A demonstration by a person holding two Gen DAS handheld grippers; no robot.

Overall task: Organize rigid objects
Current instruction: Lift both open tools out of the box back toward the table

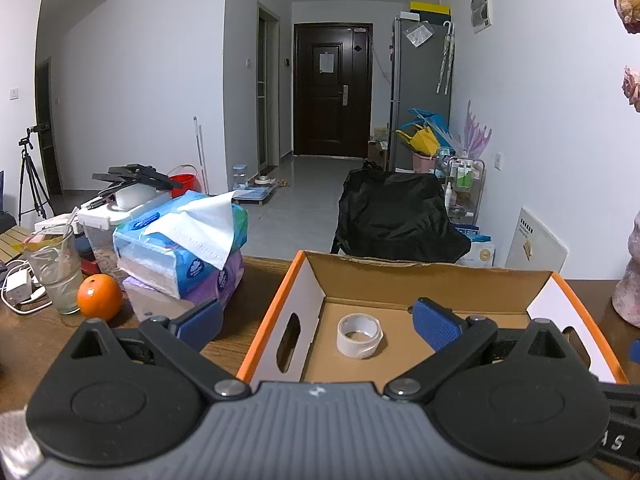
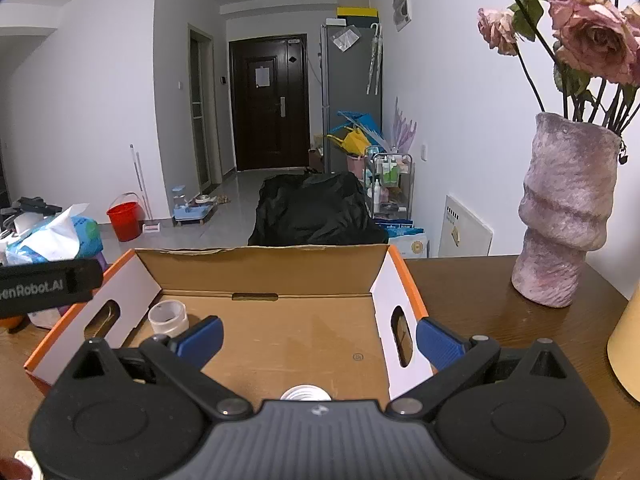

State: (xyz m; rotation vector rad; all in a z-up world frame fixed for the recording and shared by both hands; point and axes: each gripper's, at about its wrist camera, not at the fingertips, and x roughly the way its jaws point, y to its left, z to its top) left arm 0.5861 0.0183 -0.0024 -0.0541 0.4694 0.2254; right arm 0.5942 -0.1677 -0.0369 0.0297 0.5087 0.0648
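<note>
- Now the left gripper (image 1: 318, 322) stands spread wide and empty, low in the frame over the cardboard box (image 1: 424, 270).
- Between its fingers, untouched, a tape roll (image 1: 359, 336) lies on the box floor.
- Likewise the right gripper (image 2: 319, 340) gapes wide, holding nothing; the tape roll (image 2: 168, 317) sits at centre left.

You can read only "enRobot.AI" in white letters on the black left tool (image 2: 48, 286) beside your box.

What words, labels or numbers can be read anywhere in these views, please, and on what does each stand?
"enRobot.AI": on the black strap at the left edge of the right wrist view; its start is cut off.
"A S": on the black strap at the right edge of the left wrist view.
Tissue packs, white board, door notice: print too small to read.
</note>
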